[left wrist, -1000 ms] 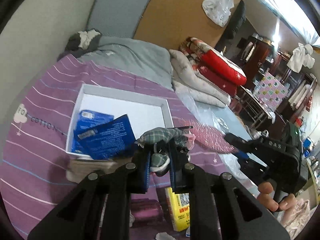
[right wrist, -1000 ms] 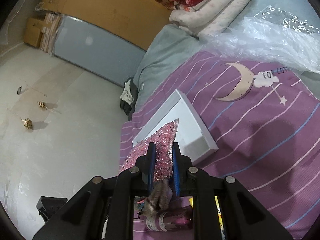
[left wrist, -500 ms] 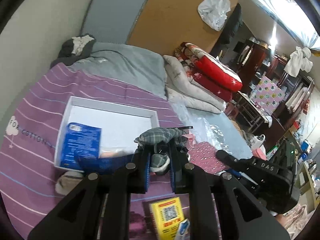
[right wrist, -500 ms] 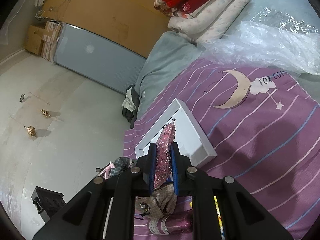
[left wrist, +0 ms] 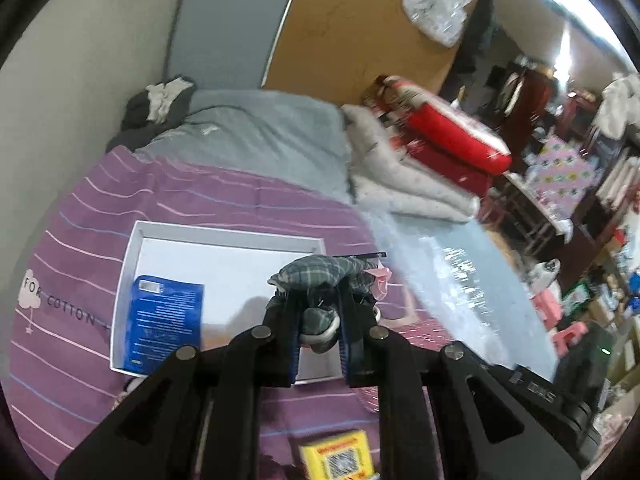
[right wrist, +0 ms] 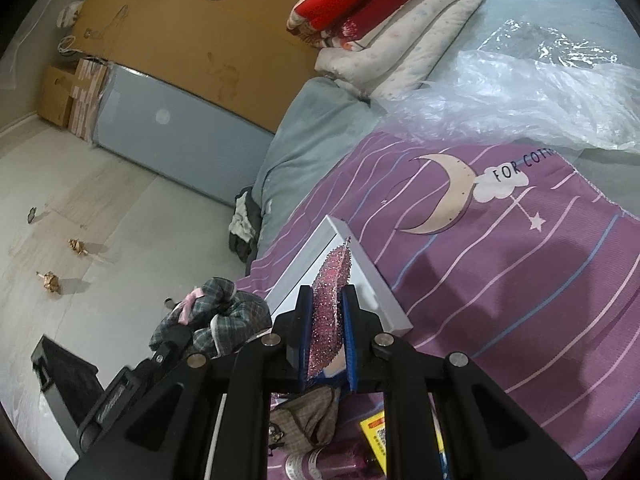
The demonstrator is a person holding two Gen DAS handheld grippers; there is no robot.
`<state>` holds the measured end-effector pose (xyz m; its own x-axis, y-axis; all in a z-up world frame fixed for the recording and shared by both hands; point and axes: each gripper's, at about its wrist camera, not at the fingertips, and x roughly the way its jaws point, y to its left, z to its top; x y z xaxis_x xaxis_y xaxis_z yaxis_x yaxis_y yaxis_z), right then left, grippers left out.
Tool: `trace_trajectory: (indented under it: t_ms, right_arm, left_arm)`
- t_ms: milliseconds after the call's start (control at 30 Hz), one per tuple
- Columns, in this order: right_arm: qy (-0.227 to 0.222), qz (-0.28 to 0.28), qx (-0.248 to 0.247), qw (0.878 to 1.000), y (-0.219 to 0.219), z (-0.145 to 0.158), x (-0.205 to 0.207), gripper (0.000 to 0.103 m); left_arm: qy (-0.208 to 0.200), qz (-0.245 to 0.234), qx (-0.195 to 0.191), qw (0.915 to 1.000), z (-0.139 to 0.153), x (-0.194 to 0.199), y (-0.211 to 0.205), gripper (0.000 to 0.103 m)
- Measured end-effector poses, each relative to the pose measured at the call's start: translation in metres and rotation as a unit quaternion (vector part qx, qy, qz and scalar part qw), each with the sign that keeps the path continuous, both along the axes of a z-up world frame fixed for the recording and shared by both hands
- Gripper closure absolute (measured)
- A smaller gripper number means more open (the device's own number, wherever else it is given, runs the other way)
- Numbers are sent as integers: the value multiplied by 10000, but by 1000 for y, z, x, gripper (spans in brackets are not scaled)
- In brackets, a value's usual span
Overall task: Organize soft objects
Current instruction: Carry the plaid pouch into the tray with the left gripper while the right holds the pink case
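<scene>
My left gripper [left wrist: 319,316] is shut on a grey-green plaid cloth bundle [left wrist: 320,276] with a pink bow, held above the near right part of a white tray [left wrist: 224,234]. A blue packet [left wrist: 166,322] lies in the tray's left side. My right gripper [right wrist: 327,320] is shut on a flat pink glitter piece [right wrist: 330,304], held edge-on over the tray's near corner [right wrist: 380,292]. The left gripper with the plaid bundle [right wrist: 224,316] shows at lower left in the right wrist view.
The tray sits on a purple striped bedspread [right wrist: 500,280]. A yellow box [left wrist: 338,456], a brown cloth pouch [right wrist: 308,416] and a pink bottle [right wrist: 332,462] lie near the grippers. Folded quilts [left wrist: 420,168] and clear plastic sheeting [right wrist: 520,96] lie further along the bed.
The left gripper moved forward over the tray with the plaid bundle. The right gripper turned the glitter piece edge-on and came closer to the tray corner, beside the left gripper.
</scene>
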<state>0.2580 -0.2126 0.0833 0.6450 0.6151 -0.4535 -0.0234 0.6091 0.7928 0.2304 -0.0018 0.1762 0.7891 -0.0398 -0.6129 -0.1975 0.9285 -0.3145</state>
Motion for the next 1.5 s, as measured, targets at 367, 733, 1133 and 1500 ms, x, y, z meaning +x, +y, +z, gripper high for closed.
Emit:
trace_trajectory:
  t_ms: [367,733,1133,1500]
  right_arm:
    - [207,65,-299,9993,24,-29,21,90]
    - [145,-123,-447,9988,18,-34,21,90]
    - [361,-516,-805,9948,-10,-33,18,90]
    - [122,-387,-770,9962,-2,-20,13,90]
  left_arm:
    - [699,267,285,9968,-53,57,6,86]
    - [627,250,922,9935,-92,73,-18,86]
    - [1818,-368,-85,9826,-149,78,-21,84]
    - [1291,-929,-1570,9747,-109,27,1,48]
